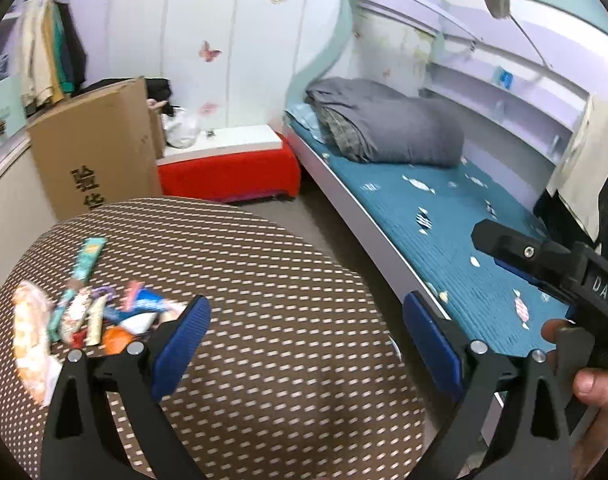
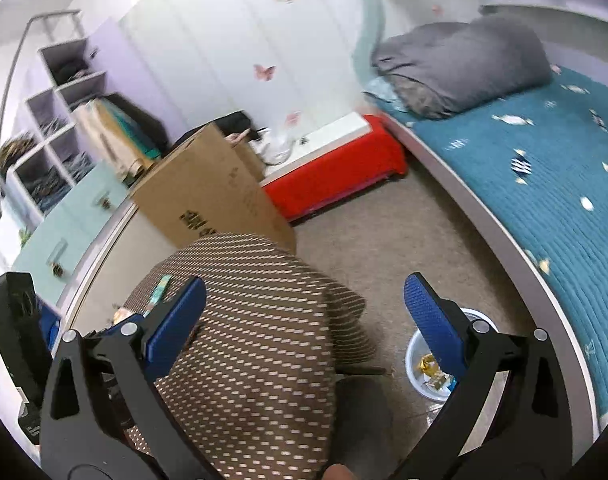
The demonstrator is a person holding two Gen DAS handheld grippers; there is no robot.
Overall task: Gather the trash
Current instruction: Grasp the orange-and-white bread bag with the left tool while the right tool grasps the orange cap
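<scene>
Brown dotted fabric covers the round stool top point(image 1: 264, 280), and the trash sits on it: a heap of crinkled snack wrappers point(image 1: 100, 316) bunched at the left edge, with a teal stick-shaped packet point(image 1: 86, 260) lying just beyond the heap toward the far left rim. A pale puffy bag point(image 1: 30, 328) hangs over the left edge itself. The rest of the top is bare.

Small white bin point(image 2: 427, 368) stands on the carpet point(image 2: 383, 240) between the stool and the bed point(image 2: 543, 180), a few wrappers already inside. So partly done, I'd judge; the heap is what's left.

Left gripper point(image 1: 304, 340) hovers over the near part of the stool, jaws spread wide, nothing between them; its left pad sits just beside the heap, touching or not I can't tell. Right gripper point(image 2: 311, 328) also gapes wide and empty, over the stool's right edge with the bin showing past its right finger. The hand on it point(image 1: 591, 384) shows at the edge of the left view.

Step in hand looks like going for the next wrapper. Advice: swing the left jaws leftward so one piece sits squarely between the pads, come down flat to the fabric, pinch a single wrapper at a stiff fold, not the whole heap. Foil is slippery and light; close fully before lifting, or it'll slide out on the way to the bin.
</scene>
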